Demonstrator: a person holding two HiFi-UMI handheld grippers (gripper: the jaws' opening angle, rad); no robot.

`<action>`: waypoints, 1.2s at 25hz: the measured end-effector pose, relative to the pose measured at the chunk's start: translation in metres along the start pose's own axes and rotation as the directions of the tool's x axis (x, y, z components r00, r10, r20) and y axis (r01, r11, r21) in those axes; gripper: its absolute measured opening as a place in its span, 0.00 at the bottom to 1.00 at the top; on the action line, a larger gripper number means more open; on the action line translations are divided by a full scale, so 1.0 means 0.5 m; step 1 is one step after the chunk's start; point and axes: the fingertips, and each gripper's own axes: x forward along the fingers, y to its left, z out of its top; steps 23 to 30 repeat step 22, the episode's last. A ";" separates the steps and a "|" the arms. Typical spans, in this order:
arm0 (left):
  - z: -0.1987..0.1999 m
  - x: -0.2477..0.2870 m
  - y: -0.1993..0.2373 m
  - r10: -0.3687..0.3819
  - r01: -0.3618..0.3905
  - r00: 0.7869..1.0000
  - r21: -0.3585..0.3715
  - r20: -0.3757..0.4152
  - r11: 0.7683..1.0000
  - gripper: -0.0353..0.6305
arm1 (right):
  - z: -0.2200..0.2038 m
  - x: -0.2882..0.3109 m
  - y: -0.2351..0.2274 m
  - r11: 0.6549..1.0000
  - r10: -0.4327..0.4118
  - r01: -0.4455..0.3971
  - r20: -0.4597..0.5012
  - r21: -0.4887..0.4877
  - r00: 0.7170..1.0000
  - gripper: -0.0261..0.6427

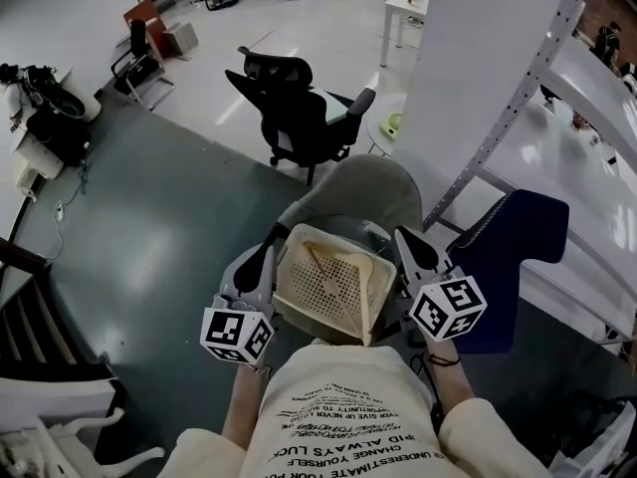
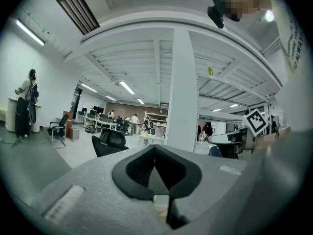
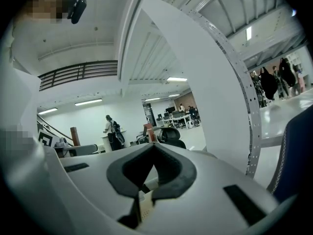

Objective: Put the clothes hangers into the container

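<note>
The container [image 1: 323, 285], a beige perforated basket, is held up in front of the person's chest and tipped toward the head view. A pale hanger-like piece [image 1: 320, 260] lies against its bottom. My left gripper [image 1: 269, 254] is shut on the basket's left rim and my right gripper [image 1: 407, 249] on its right rim. In the left gripper view the left gripper [image 2: 155, 173] has its jaws together, with a bit of beige rim [image 2: 160, 202] pinched low down. In the right gripper view the right gripper [image 3: 152, 169] is likewise shut on beige rim [image 3: 145, 205].
A grey round chair [image 1: 363, 189] stands right below the basket, with a black office chair [image 1: 299, 118] beyond it. A dark blue chair [image 1: 520, 257] and a white perforated rack [image 1: 532, 83] stand at the right. A white pillar [image 2: 183, 92] rises ahead, and a dark stair rail [image 1: 20, 317] runs at the left.
</note>
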 end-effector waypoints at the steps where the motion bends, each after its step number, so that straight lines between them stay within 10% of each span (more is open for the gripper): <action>1: -0.002 -0.001 -0.001 0.000 0.000 1.000 0.000 -0.002 1.000 0.09 | -0.001 -0.002 -0.001 1.000 -0.002 0.002 0.000 0.001 1.000 0.04; 30: -0.025 -0.042 0.023 0.059 -0.058 0.998 0.030 -0.033 0.998 0.09 | -0.020 -0.012 -0.002 0.998 -0.062 0.062 0.011 -0.027 0.998 0.04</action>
